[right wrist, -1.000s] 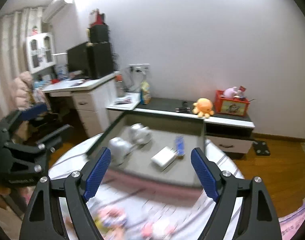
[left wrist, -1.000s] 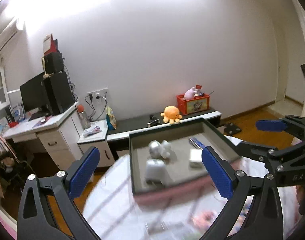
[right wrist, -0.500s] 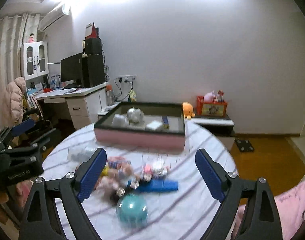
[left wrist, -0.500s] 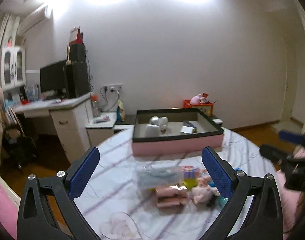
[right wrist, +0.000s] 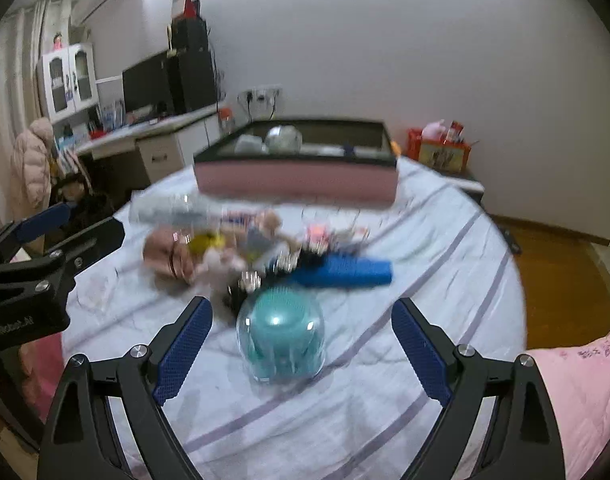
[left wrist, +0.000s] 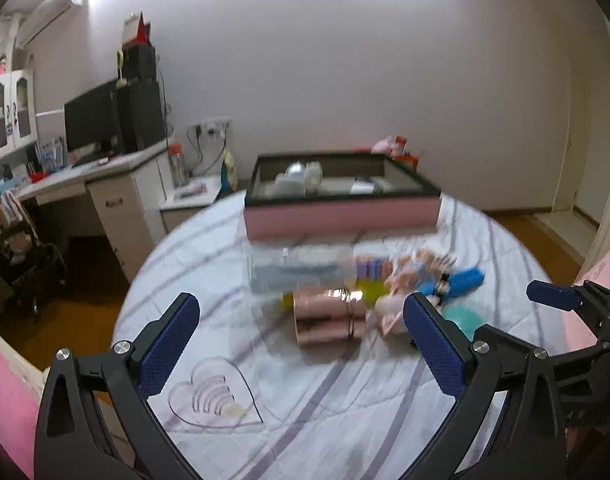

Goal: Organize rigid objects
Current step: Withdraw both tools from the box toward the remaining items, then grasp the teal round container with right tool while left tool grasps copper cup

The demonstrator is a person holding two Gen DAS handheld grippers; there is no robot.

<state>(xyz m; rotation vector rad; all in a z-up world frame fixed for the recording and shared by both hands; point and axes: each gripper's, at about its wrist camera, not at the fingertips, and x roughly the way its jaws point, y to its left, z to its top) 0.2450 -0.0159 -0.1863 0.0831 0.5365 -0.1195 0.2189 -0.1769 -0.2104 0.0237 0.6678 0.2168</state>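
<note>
Both tongs (left wrist: 301,344) (right wrist: 303,350) lower than before, wide apart, empty, over the striped tablecloth (right wrist: 445,240) clutter

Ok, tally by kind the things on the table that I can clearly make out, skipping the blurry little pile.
Pink box: 1
Blue bar: 1
Teal dome: 1
Copper can: 1
Clear heart dish: 1
Total: 5
</note>
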